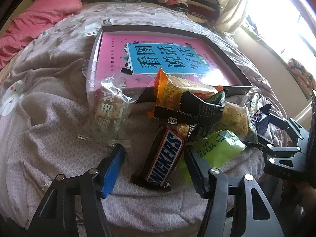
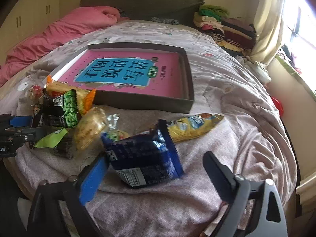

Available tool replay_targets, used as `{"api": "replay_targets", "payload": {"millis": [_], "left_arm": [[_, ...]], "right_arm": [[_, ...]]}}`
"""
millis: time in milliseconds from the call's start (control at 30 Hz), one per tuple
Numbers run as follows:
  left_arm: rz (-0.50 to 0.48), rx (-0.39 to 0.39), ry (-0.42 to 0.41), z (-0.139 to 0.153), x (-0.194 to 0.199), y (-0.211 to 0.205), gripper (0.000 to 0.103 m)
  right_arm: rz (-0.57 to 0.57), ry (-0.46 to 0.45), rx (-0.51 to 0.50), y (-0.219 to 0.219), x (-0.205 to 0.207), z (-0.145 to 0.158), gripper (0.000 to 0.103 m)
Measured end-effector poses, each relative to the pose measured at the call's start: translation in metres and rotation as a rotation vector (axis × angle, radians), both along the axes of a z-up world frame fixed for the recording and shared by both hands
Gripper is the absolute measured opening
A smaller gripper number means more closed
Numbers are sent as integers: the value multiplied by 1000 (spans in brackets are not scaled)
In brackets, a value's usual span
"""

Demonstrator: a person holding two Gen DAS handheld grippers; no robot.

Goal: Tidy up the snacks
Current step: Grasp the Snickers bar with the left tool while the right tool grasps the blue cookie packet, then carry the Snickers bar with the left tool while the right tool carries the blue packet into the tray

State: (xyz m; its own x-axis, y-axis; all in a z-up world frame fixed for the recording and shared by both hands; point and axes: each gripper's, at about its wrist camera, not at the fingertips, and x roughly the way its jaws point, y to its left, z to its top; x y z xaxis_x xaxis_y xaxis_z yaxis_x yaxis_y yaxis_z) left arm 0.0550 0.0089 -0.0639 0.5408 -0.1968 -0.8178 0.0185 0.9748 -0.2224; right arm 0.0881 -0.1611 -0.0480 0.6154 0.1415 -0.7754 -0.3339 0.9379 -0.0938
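Observation:
A Snickers bar (image 1: 164,158) lies on the bedspread between the fingers of my left gripper (image 1: 153,150), which is open; the blue pad (image 1: 114,167) stands clear of the wrapper. My right gripper (image 2: 156,158) is open around a dark blue packet (image 2: 146,158), and its right finger is well apart from it. Beyond them sits a heap of snacks: an orange packet (image 1: 177,86), a black-and-green pea packet (image 2: 63,108), a lime green packet (image 1: 219,148) and a clear-wrapped pastry (image 1: 110,106). A yellow packet (image 2: 193,126) lies alone.
A dark shallow box (image 2: 187,69) holding a pink book (image 2: 122,71) lies on the bed behind the snacks. A pink quilt (image 2: 59,31) is bunched at the far left. Folded clothes (image 2: 223,25) are stacked at the far right by the curtain.

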Motion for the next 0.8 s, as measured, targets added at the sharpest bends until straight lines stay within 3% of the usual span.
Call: {"api": "replay_targets", "payload": {"millis": [33, 100, 200, 367, 800], "left_arm": [[0, -7, 4, -1, 1, 0, 58], [2, -10, 8, -3, 2, 1, 54], [5, -18, 11, -5, 4, 3, 49], [-6, -40, 11, -5, 4, 4, 32], [-34, -113, -28, 13, -9, 6, 29]], "right_arm": [[14, 1, -5, 3, 0, -1, 84], [35, 16, -10, 6, 1, -4, 67], [50, 37, -2, 9, 2, -8, 59], [26, 35, 73, -5, 3, -4, 57], [-47, -2, 242, -33, -3, 20, 55]]}}
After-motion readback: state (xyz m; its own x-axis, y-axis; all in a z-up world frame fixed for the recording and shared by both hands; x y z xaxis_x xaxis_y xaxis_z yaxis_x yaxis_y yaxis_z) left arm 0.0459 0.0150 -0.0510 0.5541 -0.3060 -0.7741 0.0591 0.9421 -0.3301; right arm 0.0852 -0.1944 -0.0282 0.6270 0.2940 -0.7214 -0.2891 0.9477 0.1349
